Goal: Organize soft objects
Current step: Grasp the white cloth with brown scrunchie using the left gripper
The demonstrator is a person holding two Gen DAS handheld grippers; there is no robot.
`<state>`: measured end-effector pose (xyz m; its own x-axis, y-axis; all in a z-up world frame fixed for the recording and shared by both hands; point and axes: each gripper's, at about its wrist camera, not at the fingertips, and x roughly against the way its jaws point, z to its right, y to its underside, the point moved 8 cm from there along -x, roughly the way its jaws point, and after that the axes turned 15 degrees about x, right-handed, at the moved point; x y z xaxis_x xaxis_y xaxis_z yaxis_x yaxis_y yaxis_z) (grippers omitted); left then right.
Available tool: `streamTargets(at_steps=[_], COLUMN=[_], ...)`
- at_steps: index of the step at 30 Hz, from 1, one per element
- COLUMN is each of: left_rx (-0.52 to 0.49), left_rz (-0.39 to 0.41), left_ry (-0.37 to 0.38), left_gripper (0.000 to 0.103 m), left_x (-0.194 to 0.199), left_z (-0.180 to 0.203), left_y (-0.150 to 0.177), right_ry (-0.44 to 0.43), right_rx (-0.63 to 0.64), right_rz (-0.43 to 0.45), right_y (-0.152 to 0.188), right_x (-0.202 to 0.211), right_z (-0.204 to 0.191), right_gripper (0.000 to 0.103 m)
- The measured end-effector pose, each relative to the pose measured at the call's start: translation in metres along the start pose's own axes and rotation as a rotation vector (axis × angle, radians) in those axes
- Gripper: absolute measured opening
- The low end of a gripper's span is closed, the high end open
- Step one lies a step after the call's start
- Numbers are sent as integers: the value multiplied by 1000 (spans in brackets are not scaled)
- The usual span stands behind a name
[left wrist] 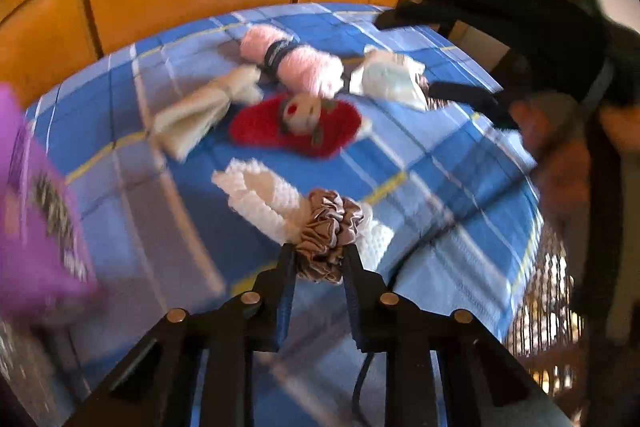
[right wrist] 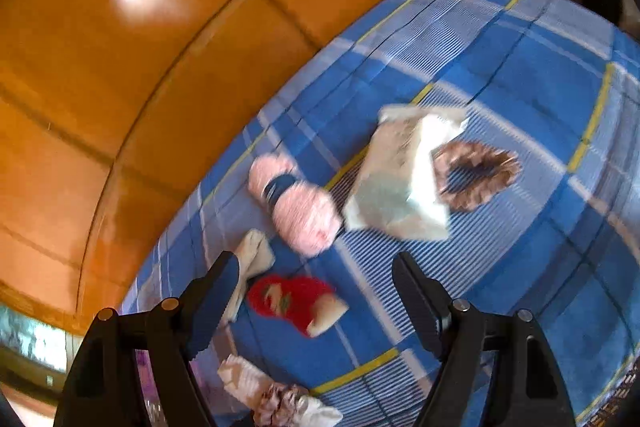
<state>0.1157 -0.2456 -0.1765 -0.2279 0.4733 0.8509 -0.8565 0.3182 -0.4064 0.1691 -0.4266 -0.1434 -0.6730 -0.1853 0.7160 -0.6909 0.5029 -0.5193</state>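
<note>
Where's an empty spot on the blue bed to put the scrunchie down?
The bedspread is bare right of the red plush, below the brown scrunchie. It is crowded around the pink yarn and white packet.

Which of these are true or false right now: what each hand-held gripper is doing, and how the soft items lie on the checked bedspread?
1. The left hand-held gripper clamps the beige satin scrunchie. True.
2. The right hand-held gripper grips the pink yarn skein. False: it is open and holds nothing.
3. The red fuzzy plush lies on the blue checked bedspread. True.
4. A dark band wraps the pink yarn skein. True.
5. The purple box sits at the bed's right edge. False: it is on the left.
</note>
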Motion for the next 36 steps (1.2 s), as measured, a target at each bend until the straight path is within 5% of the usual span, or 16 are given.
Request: streamTargets(at_steps=[5,16,18,20,24,28,31,36], left_rx=[31,126,149,166,219,259,307,326], left_rz=[-51,-52,-53,-43,-18,4,7,4], left_ry=[4,65,87,97,110,109,120,86], left_gripper=[12,12,20,40,50,72,76,76], left_x=[-2,1,5,9,17,21,19,8], left_z=[-18,-27,-30,-34,-41,-44,-44,-37], left_y=[33,33,33,32,25,15,4,-12], right_ry=[2,250,267,261,96,-23,-105,-37], right_rx=[166,524,541,492,259,31,-75,-114], right_rz=[-107,-253,-264,-252,-202,-208,-193,-124], right_y=[15,38,42,38,28,29,32,23], right_x=[-22,-64,-66,-61,-48,-43,-37,-22], right_z=[-31,-52,-50,-43,-28,-3,2,17], right_gripper=[80,80,25,24,24,35,45,46])
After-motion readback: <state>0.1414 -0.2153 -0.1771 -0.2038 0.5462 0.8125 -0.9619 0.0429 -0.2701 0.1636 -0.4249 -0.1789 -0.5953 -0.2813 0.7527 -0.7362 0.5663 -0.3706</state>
